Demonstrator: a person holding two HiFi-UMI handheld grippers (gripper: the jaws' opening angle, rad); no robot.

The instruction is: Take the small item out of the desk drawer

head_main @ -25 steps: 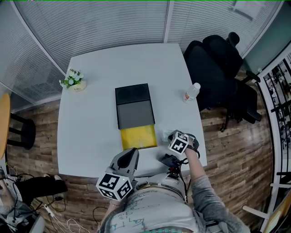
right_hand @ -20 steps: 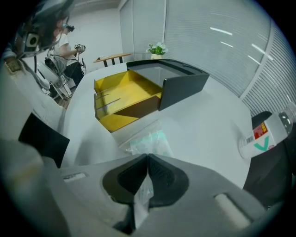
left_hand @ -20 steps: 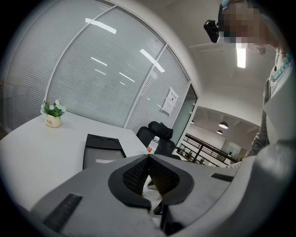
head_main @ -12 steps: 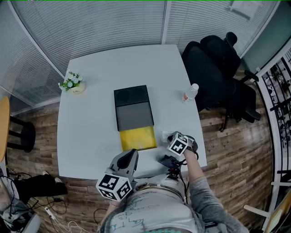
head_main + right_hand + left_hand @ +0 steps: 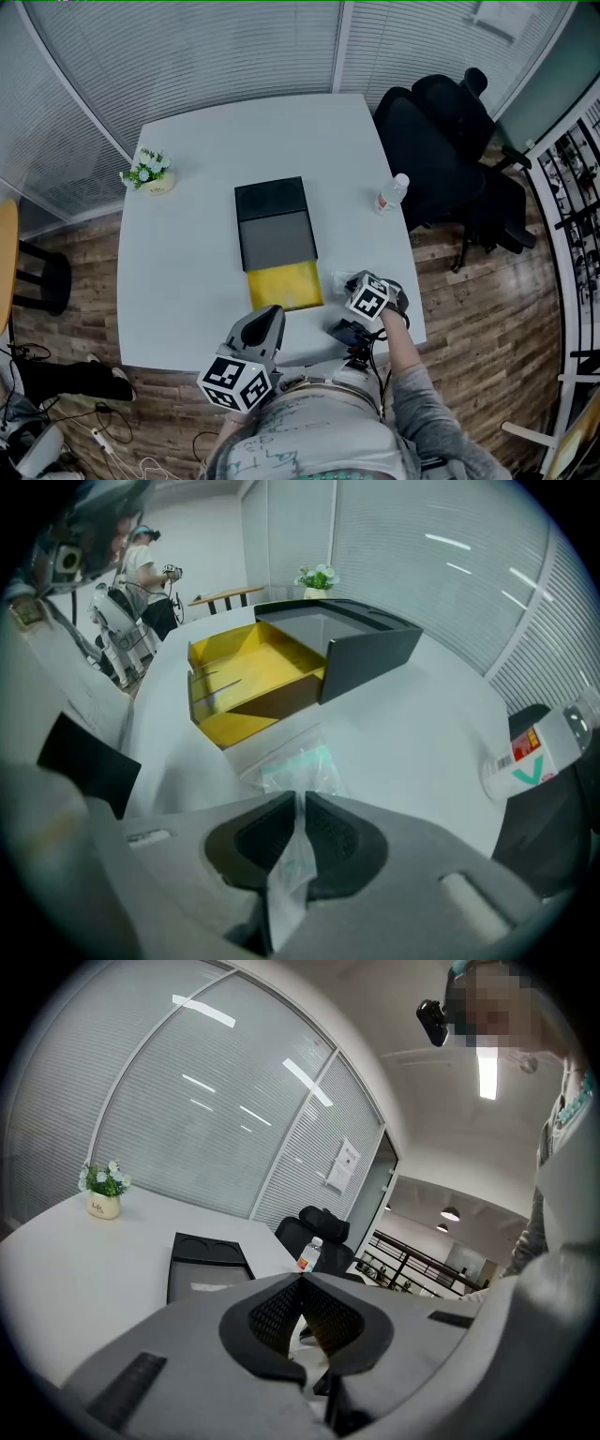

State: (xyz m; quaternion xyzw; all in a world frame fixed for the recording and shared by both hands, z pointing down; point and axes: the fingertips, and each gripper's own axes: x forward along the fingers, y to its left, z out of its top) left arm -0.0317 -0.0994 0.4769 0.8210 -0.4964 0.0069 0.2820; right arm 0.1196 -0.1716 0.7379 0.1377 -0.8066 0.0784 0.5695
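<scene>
Clear plastic bag (image 5: 298, 766) rests on the tabletop (image 5: 412, 724) between the right gripper's (image 5: 300, 803) jaws, just parted and still narrow; film clinging to a pad could drag it off.

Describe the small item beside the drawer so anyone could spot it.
On the white table, find the open yellow drawer. Just right of it, near the front edge, lies a clear plastic bag with pale green contents. Unlike the upright bottle farther back, it is flat.

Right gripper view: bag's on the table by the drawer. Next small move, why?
Probably open wider and lift the right gripper away: its jaws have just been opening, the bag lies on the table outside the yellow drawer, one end between the pads.
</scene>
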